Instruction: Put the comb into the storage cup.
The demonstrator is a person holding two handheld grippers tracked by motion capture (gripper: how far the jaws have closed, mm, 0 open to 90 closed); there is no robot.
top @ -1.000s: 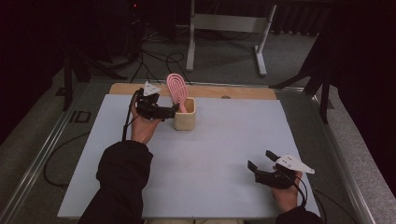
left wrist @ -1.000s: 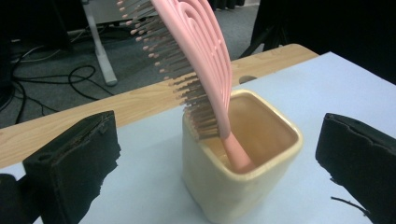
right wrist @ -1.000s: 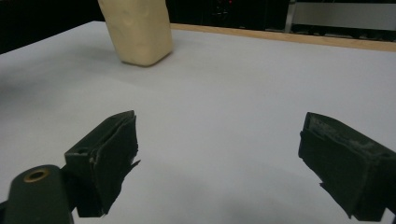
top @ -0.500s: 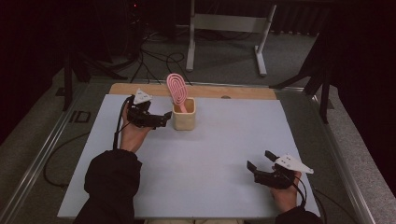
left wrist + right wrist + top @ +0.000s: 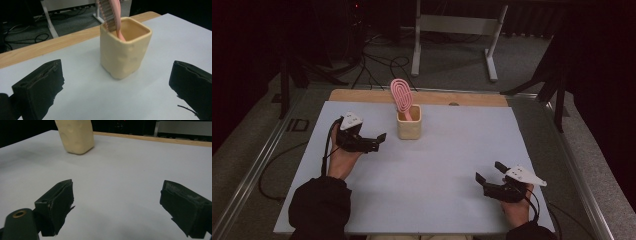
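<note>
A cream square cup (image 5: 409,128) (image 5: 123,53) (image 5: 75,135) stands upright near the table's far middle. A pink hairbrush (image 5: 402,98) (image 5: 110,17) leans in it, head up. My left gripper (image 5: 378,140) (image 5: 117,87) is open, a short way to the left of the cup and pointing at it, nothing between its jaws. My right gripper (image 5: 490,171) (image 5: 117,207) is open too, low over the near right of the table, empty and pointing toward the cup.
The white table sheet (image 5: 447,165) has a wooden strip (image 5: 422,97) along its far edge. Beyond it are a metal frame (image 5: 452,30) and cables (image 5: 377,60) on the floor. Metal rails (image 5: 262,160) run along the table's sides.
My left gripper has drawn back from the cup, toward the near left, with its jaws open. The brush stays in the cup. The right gripper has barely moved.
</note>
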